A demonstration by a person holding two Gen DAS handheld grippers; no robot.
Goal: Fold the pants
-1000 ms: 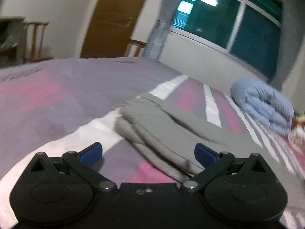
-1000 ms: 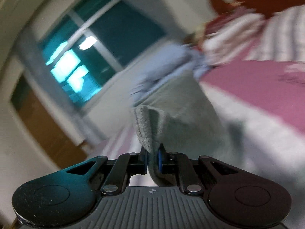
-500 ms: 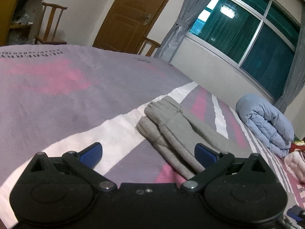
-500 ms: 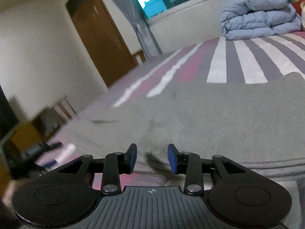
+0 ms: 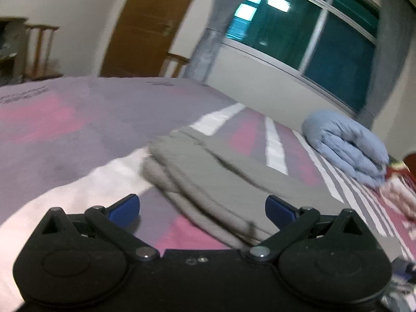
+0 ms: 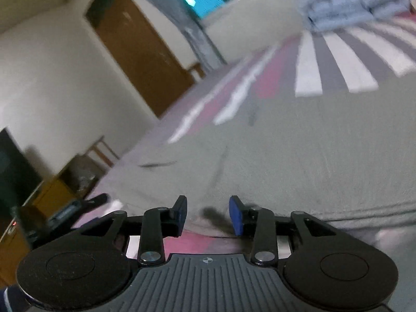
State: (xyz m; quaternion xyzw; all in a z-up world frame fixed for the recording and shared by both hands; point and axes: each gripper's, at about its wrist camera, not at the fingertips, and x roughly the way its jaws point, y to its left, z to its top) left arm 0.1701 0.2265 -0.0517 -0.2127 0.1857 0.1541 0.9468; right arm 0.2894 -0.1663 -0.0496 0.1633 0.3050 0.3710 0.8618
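The grey pants (image 5: 208, 171) lie folded in layers on the striped bed, just ahead of my left gripper (image 5: 202, 206). That gripper is wide open and empty, low over the bedspread. In the right wrist view the pants (image 6: 299, 161) spread flat across the bed. My right gripper (image 6: 208, 214) is open at their near edge, holding nothing.
A folded light-blue duvet (image 5: 345, 150) lies at the far right of the bed (image 5: 65, 135), under the window; it also shows in the right wrist view (image 6: 358, 2). A brown door (image 5: 153, 23) and wooden chairs (image 5: 39, 52) stand beyond the bed.
My right gripper let go of the pants' edge it held up a second ago; the pants now lie flat. My left gripper stayed open and shifted slightly.
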